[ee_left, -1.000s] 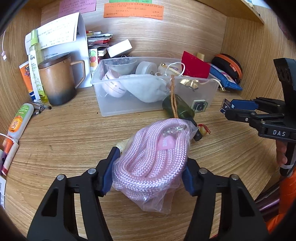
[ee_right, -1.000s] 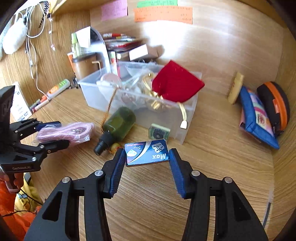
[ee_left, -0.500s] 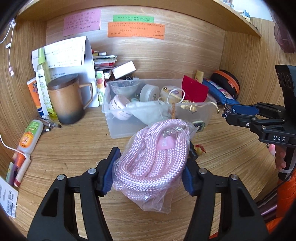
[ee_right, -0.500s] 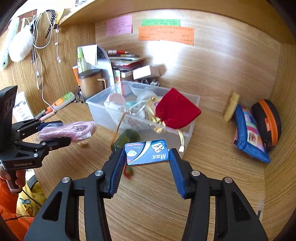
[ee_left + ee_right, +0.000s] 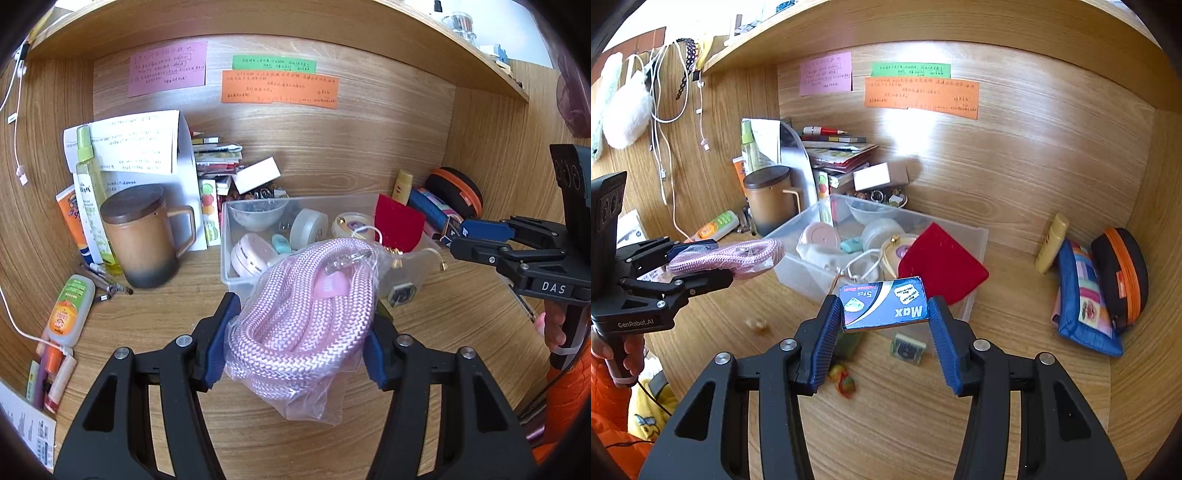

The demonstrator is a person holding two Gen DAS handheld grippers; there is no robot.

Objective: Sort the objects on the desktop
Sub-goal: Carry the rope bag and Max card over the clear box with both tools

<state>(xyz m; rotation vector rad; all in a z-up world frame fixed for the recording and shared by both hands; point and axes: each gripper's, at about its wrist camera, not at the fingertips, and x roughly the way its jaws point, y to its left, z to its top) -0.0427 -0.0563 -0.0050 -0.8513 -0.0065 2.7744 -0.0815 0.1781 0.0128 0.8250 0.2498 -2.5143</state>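
Both tongs hold something up above the worktop (image 5: 1015,369).

The left tongs (image 5: 299,330) squeeze a pink rope (image 5: 306,302) coiled in a clear bag, its long side running from the tongs toward the clear box (image 5: 413,271). The right tongs (image 5: 886,317) pinch a flat blue packet (image 5: 884,302) by its short ends, long side going across, its print upside down. The box holds a red pouch (image 5: 942,260), round white cases (image 5: 251,254), a small bowl (image 5: 258,214) and a roll of tape (image 5: 308,229).
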